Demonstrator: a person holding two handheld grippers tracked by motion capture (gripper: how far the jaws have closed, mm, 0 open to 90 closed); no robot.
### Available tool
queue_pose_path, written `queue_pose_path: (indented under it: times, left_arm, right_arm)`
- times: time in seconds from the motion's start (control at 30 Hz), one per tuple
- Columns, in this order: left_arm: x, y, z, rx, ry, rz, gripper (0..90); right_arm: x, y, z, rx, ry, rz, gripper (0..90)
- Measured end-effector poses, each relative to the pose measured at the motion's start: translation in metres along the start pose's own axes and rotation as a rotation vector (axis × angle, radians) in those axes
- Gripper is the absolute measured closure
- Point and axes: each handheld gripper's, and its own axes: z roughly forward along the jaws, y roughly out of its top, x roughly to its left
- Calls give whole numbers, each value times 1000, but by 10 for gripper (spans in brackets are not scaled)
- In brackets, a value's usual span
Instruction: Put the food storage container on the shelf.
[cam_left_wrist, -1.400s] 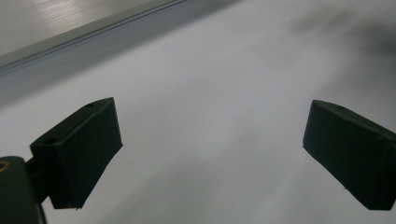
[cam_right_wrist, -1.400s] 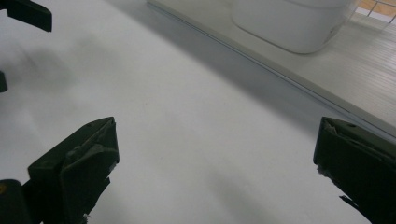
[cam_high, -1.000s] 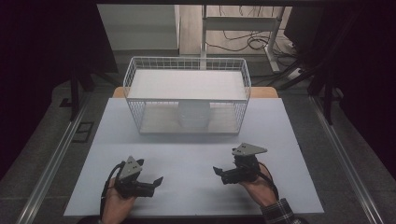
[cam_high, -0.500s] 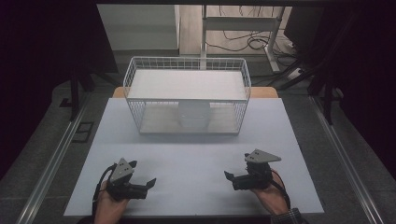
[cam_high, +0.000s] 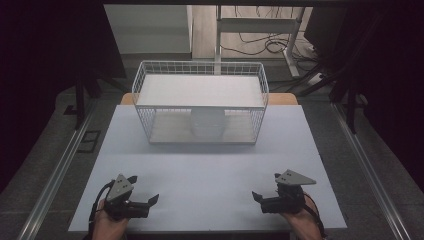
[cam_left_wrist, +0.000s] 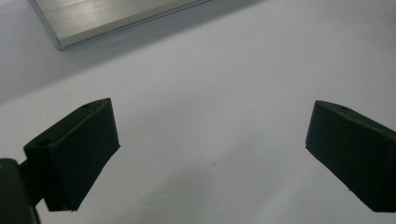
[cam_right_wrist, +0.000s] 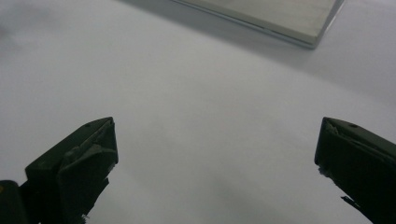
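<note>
Grippers, left (cam_high: 146, 196) and right (cam_high: 265, 192), rest wide apart and empty, well before the wire basket (cam_high: 200, 102) on the table (cam_high: 210, 165).

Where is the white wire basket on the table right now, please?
In the high view, the wire basket stands at the far middle of the table, well beyond both grippers.

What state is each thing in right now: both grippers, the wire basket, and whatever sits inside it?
Left gripper: open, jaws wide apart, empty, low over the table's near edge.
Right gripper: open, jaws wide apart, empty, low over the table's near edge.
Wire basket: upright at the far side of the white table.
White round container: inside the basket, upright, seen through the mesh; contents cannot be told.
</note>
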Motion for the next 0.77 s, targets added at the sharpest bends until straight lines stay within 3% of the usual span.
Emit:
queue_pose_path:
  times: [0.37, 0.77]
  left_arm:
    - [3, -10, -5, 23, -11, -53, 17]
    - [3, -13, -7, 30, -1, -58, 14]
  right_arm:
    - [-6, -29, -8, 58, -24, 32, 0]
    - [-6, -32, -8, 80, -30, 40, 0]
